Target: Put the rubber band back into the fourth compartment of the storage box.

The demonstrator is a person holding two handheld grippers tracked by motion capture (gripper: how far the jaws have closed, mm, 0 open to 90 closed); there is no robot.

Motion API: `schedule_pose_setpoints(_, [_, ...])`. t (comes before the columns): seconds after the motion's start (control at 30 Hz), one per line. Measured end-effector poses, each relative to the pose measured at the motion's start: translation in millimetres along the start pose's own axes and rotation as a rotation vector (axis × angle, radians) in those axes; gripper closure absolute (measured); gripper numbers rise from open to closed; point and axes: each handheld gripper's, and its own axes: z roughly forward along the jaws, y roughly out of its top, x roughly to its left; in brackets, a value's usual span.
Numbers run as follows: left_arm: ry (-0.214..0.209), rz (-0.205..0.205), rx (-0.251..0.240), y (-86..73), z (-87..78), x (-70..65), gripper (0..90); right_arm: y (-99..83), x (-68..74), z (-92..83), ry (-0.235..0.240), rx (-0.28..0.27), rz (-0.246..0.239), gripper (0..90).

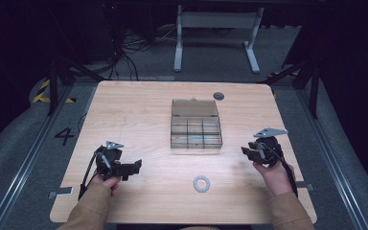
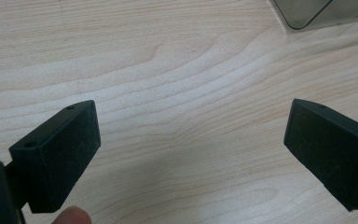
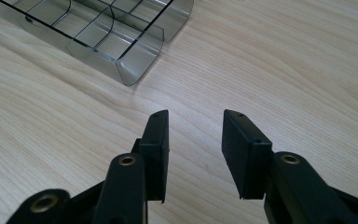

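- Nearest the high camera, two tan sleeves come in from the bottom edge, each hand holding a black gripper over the wooden table (image 1: 143, 103).
- Left gripper (image 1: 135, 166) sits at the near-left part of the table, its jaws pointing right, toward the middle. In the left gripper view its jaws are spread wide, with bare wood grain between them and nothing held; a fingertip (image 2: 73, 215) shows at the bottom edge.
- Right gripper (image 1: 246, 152) is at the near-right, just beside the table's right edge, jaws pointing left toward the box. In the right gripper view its jaws stand partly apart with a clear gap, empty.
- Clear plastic compartment box (image 1: 196, 123) lies at the table's centre, between and beyond the two grippers, apart from both. Its long axis runs away from the person; the lid lies open flat on the far side, and the divided cells face up on the near side.
- Small white ring (image 1: 201, 183) lies flat on the near-centre of the table, between the grippers, touching neither.
- Dark round disc (image 1: 218, 96) sits near the far edge, just beyond the box.
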Motion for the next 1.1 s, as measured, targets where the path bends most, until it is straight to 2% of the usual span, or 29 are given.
schedule_pose_setpoints(0.1, [0.0,-0.013,-0.001,0.2,-0.4,0.4,4.3,0.1,-0.3,-1.4,0.009,0.005,0.004,61.7])
schedule_pose_setpoints(0.27, [-0.003,-0.008,-0.004,0.2,-0.1,-0.2,4.3,4.4,3.0,-11.4,0.014,-0.011,-0.008,60.8])
schedule_pose_setpoints(0.33, [0.001,-0.022,0.005,0.2,0.0,0.5,4.3,7.5,5.7,-18.0,0.022,-0.016,-0.02,60.7])
schedule_pose_setpoints(0.43, [0.001,-0.016,0.003,0.5,-0.1,1.8,4.3,9.3,8.2,-21.3,0.029,-0.01,-0.033,60.6])
schedule_pose_setpoints(0.63, [-0.002,-0.019,0.005,0.7,-0.1,0.6,4.4,11.4,14.7,-21.1,0.053,0.023,-0.051,60.3])
schedule_pose_setpoints(0.73, [0.0,-0.024,0.009,0.4,1.2,1.7,4.4,14.2,22.0,-22.6,0.037,0.042,-0.081,60.5])
schedule_pose_setpoints(0.9, [0.001,-0.025,0.003,0.3,1.0,1.2,4.4,18.7,30.2,-25.4,0.06,0.072,-0.087,60.4])
schedule_pose_setpoints(1.1, [0.004,-0.013,0.009,0.3,1.7,0.5,4.4,22.7,40.5,-25.3,0.055,0.119,-0.111,60.3])
